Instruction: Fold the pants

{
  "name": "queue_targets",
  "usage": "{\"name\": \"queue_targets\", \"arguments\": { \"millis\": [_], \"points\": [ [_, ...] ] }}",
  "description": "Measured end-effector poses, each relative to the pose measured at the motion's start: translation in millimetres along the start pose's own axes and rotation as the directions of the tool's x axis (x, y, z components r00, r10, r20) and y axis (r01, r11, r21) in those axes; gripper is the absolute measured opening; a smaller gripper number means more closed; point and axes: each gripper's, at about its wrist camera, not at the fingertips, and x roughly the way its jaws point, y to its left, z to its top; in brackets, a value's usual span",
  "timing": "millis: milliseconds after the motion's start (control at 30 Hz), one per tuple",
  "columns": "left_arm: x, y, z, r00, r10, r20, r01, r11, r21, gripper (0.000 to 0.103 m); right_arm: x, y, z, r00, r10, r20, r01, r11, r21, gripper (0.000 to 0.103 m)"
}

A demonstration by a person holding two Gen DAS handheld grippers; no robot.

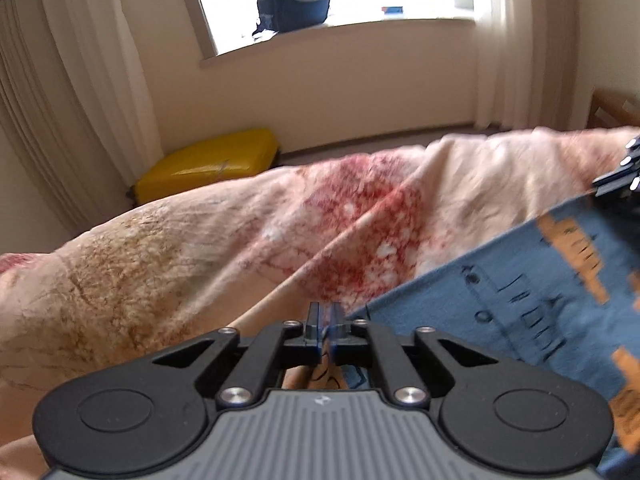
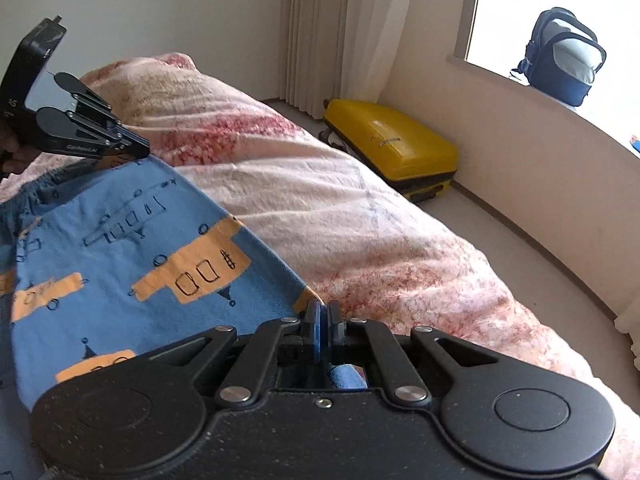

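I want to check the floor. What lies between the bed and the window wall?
A yellow suitcase on bare floor, in both wrist views.

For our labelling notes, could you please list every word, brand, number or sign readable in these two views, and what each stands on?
"45": white digits on the left hand-held gripper, by its top edge.
Brand lettering on that gripper's side: too blurred to read.
Small logo on the grey ribbed body: no letters legible.
Label on the yellow suitcase: unreadable.
Pants: drawn shapes only, no words.
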Motion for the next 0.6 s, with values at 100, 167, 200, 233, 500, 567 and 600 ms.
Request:
{"name": "queue_targets", "arguments": {
  "millis": [100,167,200,233,500,567,600],
  "points": [
    [-6.8,14.9,0.7,0.999,-0.041,0.02,0.041,0.999,-0.035,0.06,-11.1,-7.2,-1.1,0.999,0.044,0.026,-0.045,0.998,0.032,0.038],
    [-16.3,28.7,-2.4,0.997,-0.073,0.039,0.075,0.996,-0.055,0.063,-16.0,-8.7,1.1,0.997,0.065,0.047,-0.066,0.997,0.027,0.054],
    [-18.5,35.2,-4.0,0.995,-0.091,0.03,0.092,0.994,-0.063,0.067,-16.4,-8.8,2.0,0.995,0.082,0.057,-0.084,0.996,0.026,0.063],
    [-18.8,40.6,-5.4,0.994,-0.103,0.022,0.104,0.992,-0.066,0.068,-14.7,-8.0,3.5,0.993,0.102,0.061,-0.104,0.994,0.028,0.067],
    [-0.2,69.1,-22.3,0.98,-0.177,-0.089,0.162,0.975,-0.149,0.043,15.2,4.0,16.7,0.983,0.183,0.003,-0.183,0.983,0.004,0.068],
    [0.0,70.1,-24.6,0.968,-0.228,-0.101,0.209,0.962,-0.173,0.032,19.4,8.0,17.8,0.981,0.192,-0.019,-0.192,0.981,-0.009,0.062],
    [0.7,69.9,-25.2,0.963,-0.247,-0.104,0.227,0.958,-0.177,0.026,21.6,10.8,18.0,0.981,0.188,-0.037,-0.189,0.982,-0.017,0.057]
  ]
}}
